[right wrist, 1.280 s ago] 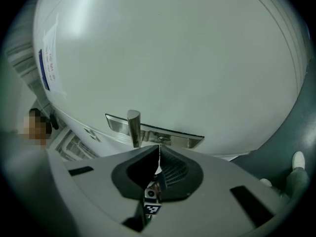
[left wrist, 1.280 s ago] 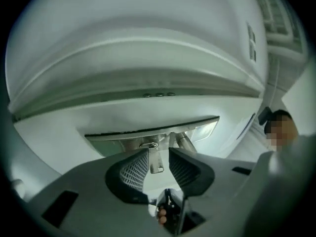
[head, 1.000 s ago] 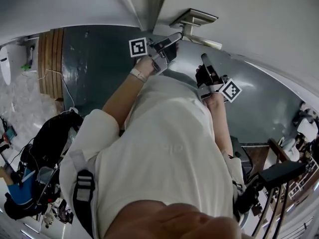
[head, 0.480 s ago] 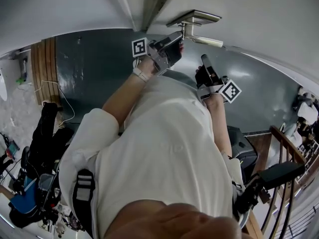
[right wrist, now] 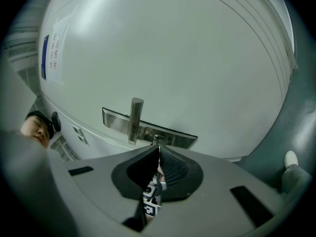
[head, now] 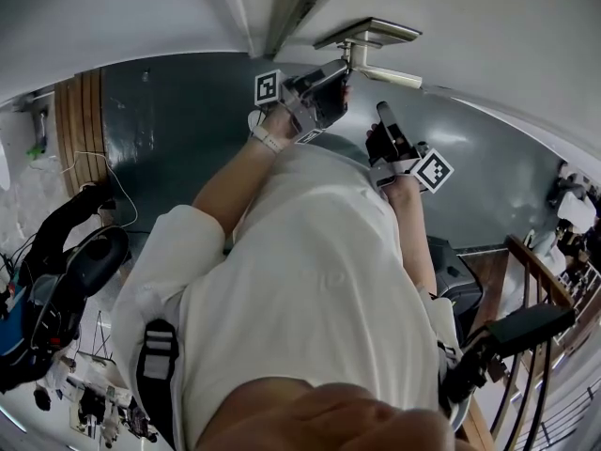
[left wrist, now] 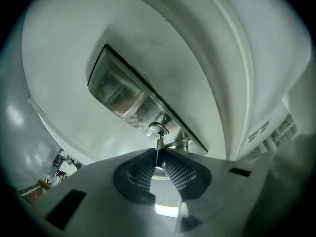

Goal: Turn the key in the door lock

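Observation:
A white door (head: 488,26) carries a metal lock plate (left wrist: 123,95) with a lever handle (head: 380,71). A small key (left wrist: 159,149) sticks out of the lock cylinder (left wrist: 157,129). My left gripper (left wrist: 159,162) points up at the plate. Its jaws are closing with the key between them, and the ribbed pads (left wrist: 180,172) touch its sides. In the head view the left gripper (head: 340,75) sits right under the handle. My right gripper (head: 383,113) hangs back from the door, shut on nothing. In its own view the right gripper (right wrist: 158,151) faces the handle (right wrist: 134,120) and plate.
The door frame edge (head: 282,7) runs up left of the lock. Grey floor (head: 178,120) lies below, with wooden boards (head: 80,130) and bags and gear (head: 56,280) at the left. A stair railing (head: 535,346) stands at the right. Another person (right wrist: 37,125) shows beside the door.
My left gripper rose a little toward the lock plate, rolled, and its jaws came together round the key. The right gripper stayed put.

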Available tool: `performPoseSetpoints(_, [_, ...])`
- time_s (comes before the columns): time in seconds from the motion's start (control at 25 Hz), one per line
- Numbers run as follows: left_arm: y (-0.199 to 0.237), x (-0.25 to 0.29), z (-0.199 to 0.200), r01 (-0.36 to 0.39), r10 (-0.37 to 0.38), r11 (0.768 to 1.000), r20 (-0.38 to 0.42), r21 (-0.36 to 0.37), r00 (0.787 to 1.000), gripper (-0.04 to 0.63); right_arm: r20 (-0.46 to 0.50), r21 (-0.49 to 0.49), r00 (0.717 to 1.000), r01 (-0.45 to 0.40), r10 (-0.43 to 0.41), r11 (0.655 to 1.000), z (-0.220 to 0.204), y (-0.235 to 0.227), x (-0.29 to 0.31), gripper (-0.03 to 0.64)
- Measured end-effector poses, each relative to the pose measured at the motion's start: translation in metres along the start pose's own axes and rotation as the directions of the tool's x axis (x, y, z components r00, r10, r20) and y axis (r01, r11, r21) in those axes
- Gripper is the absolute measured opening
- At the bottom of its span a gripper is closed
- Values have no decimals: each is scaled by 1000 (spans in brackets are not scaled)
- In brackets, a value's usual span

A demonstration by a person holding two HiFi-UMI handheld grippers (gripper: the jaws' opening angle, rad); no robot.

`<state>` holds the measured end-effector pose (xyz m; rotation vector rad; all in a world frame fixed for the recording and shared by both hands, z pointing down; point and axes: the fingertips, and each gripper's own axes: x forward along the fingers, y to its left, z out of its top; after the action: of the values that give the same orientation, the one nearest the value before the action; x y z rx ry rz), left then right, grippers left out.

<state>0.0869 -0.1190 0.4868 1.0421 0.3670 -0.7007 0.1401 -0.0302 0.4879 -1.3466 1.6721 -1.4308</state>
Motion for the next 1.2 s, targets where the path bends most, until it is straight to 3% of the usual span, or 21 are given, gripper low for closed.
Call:
performPoseSetpoints(0.08, [1, 0, 1, -6, 6, 1000, 0, 14, 1000, 43, -5, -1, 1000, 1, -1, 1000, 1, -3, 0, 25])
performPoseSetpoints(0.2, [8, 0, 1, -83, 84, 987, -5, 141, 996, 29, -12, 1, 1000, -2, 2, 1000, 2, -12, -1, 25])
performPoseSetpoints(0.44, [6, 0, 0, -242, 249, 912, 21, 332, 968, 28, -32, -1, 999, -23, 23, 1000, 2, -6, 0, 25])
performPoseSetpoints(0.76, [4, -8, -1, -374, 369, 820, 98, 433, 924, 31, -53, 9, 997, -61, 62, 998, -6, -6, -3, 25])
performPoseSetpoints(0.92, [6, -7, -1, -428, 428, 757, 120, 493, 896, 38, -65, 22, 994, -87, 89, 996, -2, -7, -4, 25])
performPoseSetpoints(1.08, [16, -10, 1, -497, 488, 680, 174, 539, 855, 44, -78, 38, 991, -110, 112, 993, 7, -16, -8, 25])
performPoseSetpoints(1.2, [9, -25, 2, -552, 533, 608, 222, 571, 817, 44, -86, 50, 988, -128, 132, 990, -2, -12, -7, 25])
